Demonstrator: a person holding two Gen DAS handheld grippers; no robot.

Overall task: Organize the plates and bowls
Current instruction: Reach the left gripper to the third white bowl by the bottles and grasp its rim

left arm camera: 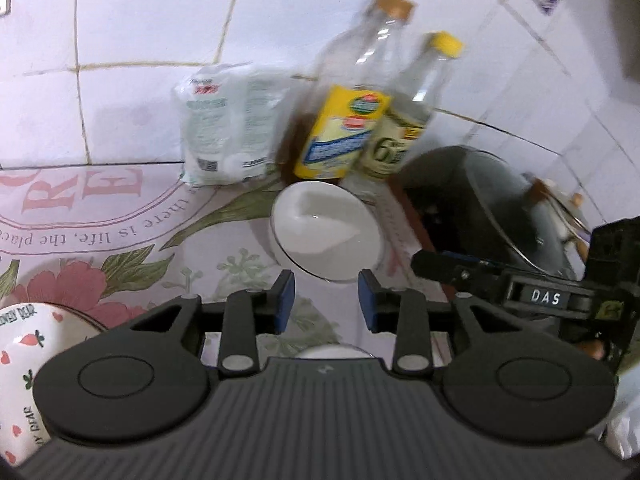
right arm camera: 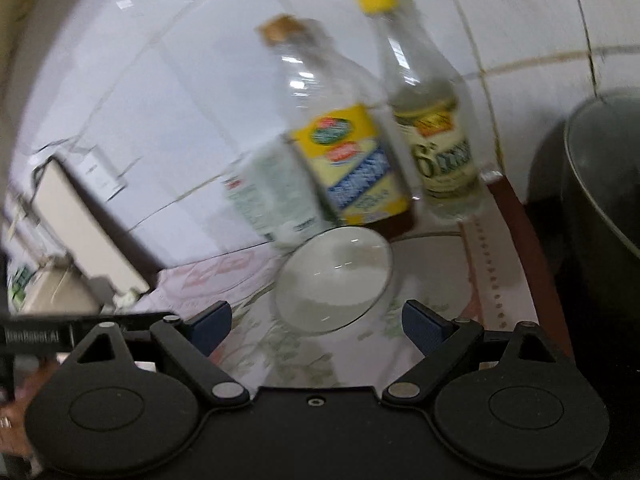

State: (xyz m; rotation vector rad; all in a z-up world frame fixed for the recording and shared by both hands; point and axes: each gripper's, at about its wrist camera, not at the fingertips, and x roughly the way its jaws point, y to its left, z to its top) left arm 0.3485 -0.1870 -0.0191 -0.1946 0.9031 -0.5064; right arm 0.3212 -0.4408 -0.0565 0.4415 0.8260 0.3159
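A plain white bowl [left arm camera: 326, 232] sits on the flowered tablecloth [left arm camera: 132, 240] just beyond my left gripper [left arm camera: 326, 302], which is open and empty. The same bowl [right arm camera: 334, 280] lies just beyond my right gripper [right arm camera: 316, 326], also open and empty. A white bowl with red hearts and carrots [left arm camera: 24, 380] stands at the lower left of the left wrist view. Part of another white rim [left arm camera: 332, 352] shows under the left gripper. The right gripper's finger [left arm camera: 440, 270] reaches in from the right in the left wrist view.
Two glass bottles, one with a yellow label [left arm camera: 344, 136] and one with a yellow cap [left arm camera: 400, 136], stand behind the bowl beside a white packet [left arm camera: 224, 128]. A dark pot with a glass lid [left arm camera: 488, 216] is at the right. A tiled wall [left arm camera: 152, 20] is behind.
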